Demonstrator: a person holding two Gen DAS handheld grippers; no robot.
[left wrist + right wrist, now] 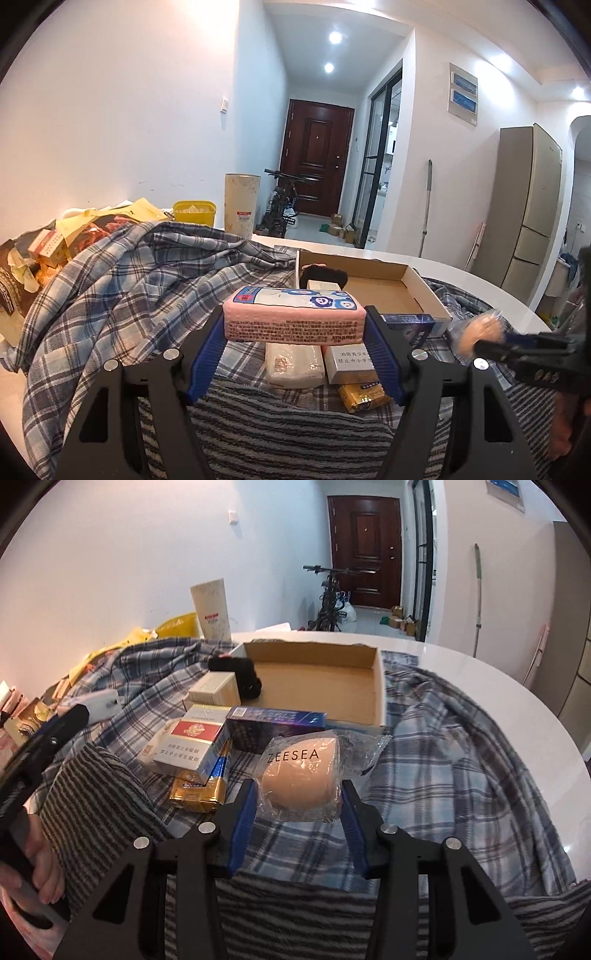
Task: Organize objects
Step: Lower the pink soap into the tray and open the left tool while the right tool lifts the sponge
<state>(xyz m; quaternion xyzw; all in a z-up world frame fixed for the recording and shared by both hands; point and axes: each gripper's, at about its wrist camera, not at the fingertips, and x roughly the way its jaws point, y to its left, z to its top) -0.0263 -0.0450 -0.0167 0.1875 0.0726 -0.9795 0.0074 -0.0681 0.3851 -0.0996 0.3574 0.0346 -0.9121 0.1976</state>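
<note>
My left gripper (295, 319) is shut on a pink tissue pack (291, 308), held level above the plaid cloth. My right gripper (299, 788) is shut on a beige makeup sponge (301, 775) in a clear wrapper, its blue pads pressing both sides. Just beyond lies an open cardboard box (314, 686) with a beige carton (214, 692) and a black item (240, 675) in its left corner. A red-and-white cigarette pack (188, 746), a gold pack (199, 790) and a dark blue box (273, 723) lie in front of the cardboard box. The right gripper (491, 347) appears blurred in the left wrist view.
A plaid cloth (461, 768) and a striped towel (295, 904) cover the round white table (517, 686). Paper bags and packets (55, 243), a yellow bin (194, 212) and a tall cream tube (242, 203) stand at the back left. A hand (40, 867) grips the left tool.
</note>
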